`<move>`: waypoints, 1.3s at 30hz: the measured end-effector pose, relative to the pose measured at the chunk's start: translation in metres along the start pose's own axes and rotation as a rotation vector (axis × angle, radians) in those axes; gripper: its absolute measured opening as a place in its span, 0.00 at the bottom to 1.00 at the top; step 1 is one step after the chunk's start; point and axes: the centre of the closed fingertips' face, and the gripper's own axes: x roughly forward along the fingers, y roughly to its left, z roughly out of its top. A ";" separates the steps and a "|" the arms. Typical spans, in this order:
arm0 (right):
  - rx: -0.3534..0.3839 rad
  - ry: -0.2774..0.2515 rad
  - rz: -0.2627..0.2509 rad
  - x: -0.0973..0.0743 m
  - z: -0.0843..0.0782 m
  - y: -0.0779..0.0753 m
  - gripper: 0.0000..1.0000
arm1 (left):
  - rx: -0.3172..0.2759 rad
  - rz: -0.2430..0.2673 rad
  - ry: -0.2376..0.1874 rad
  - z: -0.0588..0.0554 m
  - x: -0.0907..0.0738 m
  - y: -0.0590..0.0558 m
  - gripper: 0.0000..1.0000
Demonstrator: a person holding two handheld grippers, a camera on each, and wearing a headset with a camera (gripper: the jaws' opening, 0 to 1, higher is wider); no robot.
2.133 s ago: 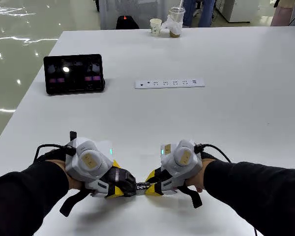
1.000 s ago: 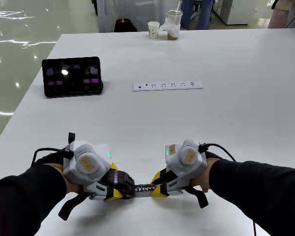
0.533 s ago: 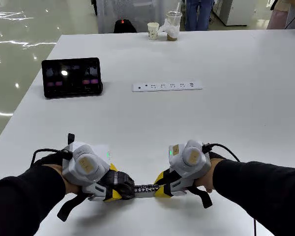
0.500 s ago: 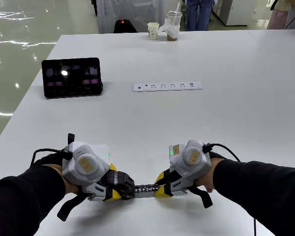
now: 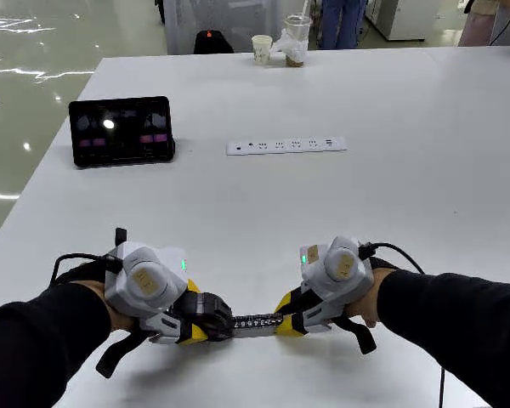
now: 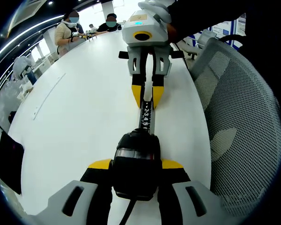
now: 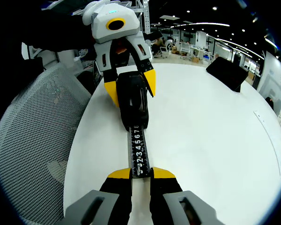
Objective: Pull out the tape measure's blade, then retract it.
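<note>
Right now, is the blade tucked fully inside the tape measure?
No, a numbered stretch of blade runs from the tape measure case to the right gripper, whose jaws pinch it.

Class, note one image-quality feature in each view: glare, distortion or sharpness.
Head view: glare streaks the floor and spots the tablet. Left gripper view: fisheye bows the table edge beside the tape measure. Right gripper view: blade numerals sharp, background dim.
</note>
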 end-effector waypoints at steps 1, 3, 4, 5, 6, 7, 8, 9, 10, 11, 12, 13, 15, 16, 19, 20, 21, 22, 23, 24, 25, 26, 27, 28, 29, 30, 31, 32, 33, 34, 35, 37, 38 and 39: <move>0.000 0.000 0.000 -0.001 -0.001 0.000 0.11 | 0.000 0.000 0.000 0.000 0.000 0.000 0.31; 0.001 0.003 -0.001 -0.003 -0.002 0.000 0.11 | 0.000 -0.001 0.000 0.000 0.000 0.000 0.31; 0.000 0.004 -0.003 -0.004 -0.003 0.000 0.11 | 0.000 -0.001 0.000 0.000 0.000 0.000 0.31; 0.003 0.005 -0.003 -0.005 -0.005 -0.001 0.11 | 0.000 -0.001 0.000 0.000 0.000 0.000 0.31; 0.004 0.006 -0.004 -0.006 -0.006 -0.001 0.11 | 0.000 0.000 0.000 0.000 0.000 0.000 0.31; 0.007 0.007 -0.004 -0.007 -0.007 -0.001 0.11 | -0.002 -0.001 -0.001 0.000 0.000 0.000 0.31; 0.006 0.006 -0.004 -0.007 -0.007 -0.001 0.11 | -0.002 -0.001 -0.001 0.000 0.000 0.000 0.31; 0.008 0.008 -0.005 -0.008 -0.008 -0.001 0.11 | -0.002 -0.002 -0.001 0.001 0.000 0.000 0.31; 0.008 0.007 -0.005 -0.008 -0.008 -0.001 0.11 | -0.003 -0.002 -0.001 0.001 0.000 -0.001 0.31; 0.010 0.008 -0.006 -0.009 -0.009 -0.001 0.11 | -0.002 -0.003 -0.001 0.001 0.000 -0.001 0.31; 0.011 0.008 -0.006 -0.009 -0.010 -0.001 0.11 | -0.002 -0.003 -0.001 0.001 0.000 -0.001 0.31; 0.011 0.008 -0.008 -0.009 -0.011 -0.001 0.11 | -0.003 -0.003 -0.001 0.001 0.000 -0.001 0.31; 0.013 0.008 -0.009 -0.010 -0.012 -0.002 0.11 | -0.003 -0.003 -0.001 0.001 0.000 -0.001 0.31; 0.012 0.010 -0.008 -0.010 -0.013 -0.001 0.11 | -0.002 -0.003 -0.002 0.001 0.000 -0.001 0.31; 0.007 0.017 -0.007 -0.014 -0.016 -0.001 0.11 | -0.001 -0.001 -0.002 0.000 0.000 -0.001 0.31; 0.006 0.019 -0.008 -0.015 -0.018 -0.002 0.11 | -0.001 -0.001 -0.002 0.000 0.000 -0.001 0.31; 0.010 0.021 -0.010 -0.016 -0.019 -0.003 0.11 | -0.002 -0.001 -0.002 0.000 0.000 -0.001 0.31; 0.013 0.020 -0.011 -0.018 -0.021 -0.003 0.11 | -0.001 -0.001 -0.003 0.001 0.000 -0.001 0.31; 0.015 0.019 -0.012 -0.018 -0.021 -0.003 0.11 | -0.001 -0.001 -0.002 0.000 0.000 -0.001 0.31; 0.016 0.020 -0.012 -0.019 -0.022 -0.002 0.11 | 0.000 -0.002 -0.001 0.000 0.000 -0.001 0.31; 0.017 0.019 -0.012 -0.019 -0.023 -0.002 0.11 | 0.001 -0.002 -0.001 0.001 0.001 -0.001 0.31; 0.016 0.019 -0.012 -0.020 -0.024 -0.002 0.11 | 0.001 -0.002 -0.001 0.001 0.001 -0.001 0.31; 0.016 0.020 -0.012 -0.021 -0.024 -0.003 0.11 | 0.001 -0.002 -0.001 0.001 0.001 -0.001 0.31; 0.016 0.021 -0.012 -0.022 -0.025 -0.002 0.11 | 0.001 -0.002 -0.001 0.001 0.001 -0.001 0.31; 0.015 0.024 -0.013 -0.022 -0.026 -0.003 0.11 | 0.001 -0.002 -0.001 0.001 0.001 -0.001 0.31; 0.012 0.025 -0.014 -0.023 -0.027 -0.003 0.11 | 0.001 -0.001 -0.001 0.001 0.001 -0.001 0.31; 0.013 0.028 -0.015 -0.024 -0.027 -0.003 0.11 | 0.001 -0.001 -0.001 0.001 0.001 -0.001 0.31; 0.013 0.028 -0.014 -0.024 -0.028 -0.003 0.11 | 0.001 -0.001 -0.001 0.001 0.001 -0.001 0.31; 0.014 0.029 -0.014 -0.025 -0.029 -0.003 0.11 | 0.001 -0.001 -0.001 0.001 0.001 -0.001 0.31; 0.016 0.032 -0.013 -0.026 -0.030 -0.003 0.11 | 0.000 -0.002 -0.001 0.001 0.001 -0.001 0.31; 0.016 0.032 -0.013 -0.027 -0.031 -0.003 0.11 | -0.001 -0.002 -0.001 0.001 0.001 -0.001 0.31; 0.021 0.032 -0.013 -0.029 -0.032 -0.003 0.11 | -0.001 -0.002 0.000 0.001 0.001 -0.001 0.31; 0.022 0.031 -0.014 -0.029 -0.033 -0.003 0.11 | 0.000 -0.002 0.000 0.001 0.001 -0.001 0.31; 0.023 0.031 -0.013 -0.030 -0.033 -0.003 0.11 | 0.000 -0.002 0.000 0.001 0.001 -0.001 0.31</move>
